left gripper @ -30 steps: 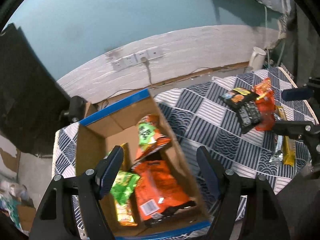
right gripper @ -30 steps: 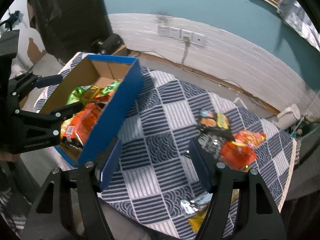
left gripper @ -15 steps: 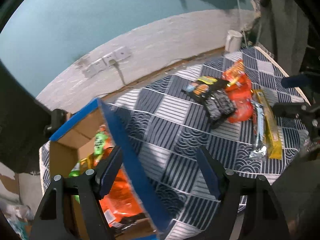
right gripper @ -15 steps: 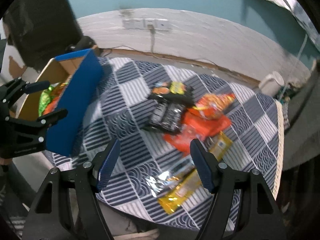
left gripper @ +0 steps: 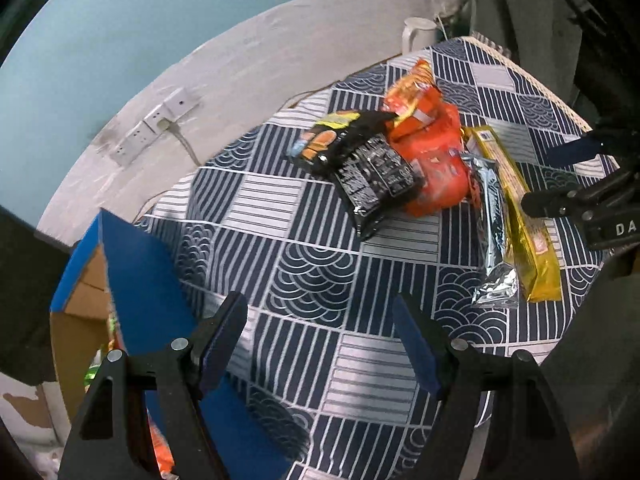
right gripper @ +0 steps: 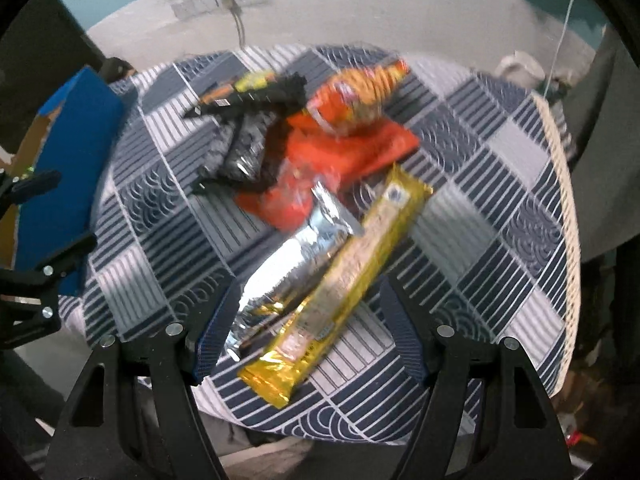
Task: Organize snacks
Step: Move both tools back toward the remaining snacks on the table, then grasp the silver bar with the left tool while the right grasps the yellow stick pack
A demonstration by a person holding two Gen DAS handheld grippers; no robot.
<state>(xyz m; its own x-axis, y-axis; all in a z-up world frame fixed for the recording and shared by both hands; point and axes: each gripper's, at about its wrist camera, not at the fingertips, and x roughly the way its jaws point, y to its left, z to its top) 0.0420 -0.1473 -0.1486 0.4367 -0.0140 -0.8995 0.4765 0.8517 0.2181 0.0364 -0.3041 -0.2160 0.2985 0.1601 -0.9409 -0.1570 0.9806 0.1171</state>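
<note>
A pile of snacks lies on the patterned tablecloth (left gripper: 312, 280): black packets (left gripper: 368, 168), orange bags (left gripper: 436, 164), a silver packet (left gripper: 490, 224) and a long yellow packet (left gripper: 520, 216). The blue cardboard box (left gripper: 140, 280) with snacks inside stands at the left. My left gripper (left gripper: 320, 340) is open and empty over the cloth beside the box. My right gripper (right gripper: 308, 328) is open, its jaws on either side of the near ends of the silver packet (right gripper: 288, 268) and yellow packet (right gripper: 352, 276). The right gripper also shows in the left wrist view (left gripper: 560, 180) above the yellow packet.
A white kettle (left gripper: 416, 34) stands behind the table by the wall. A power strip with a cable (left gripper: 160, 124) is on the white wall. The table's right edge (right gripper: 560, 200) drops off to a dark area.
Both grippers have swung right, away from the box and toward the snack pile. The right gripper has come down close over the silver and yellow packets.
</note>
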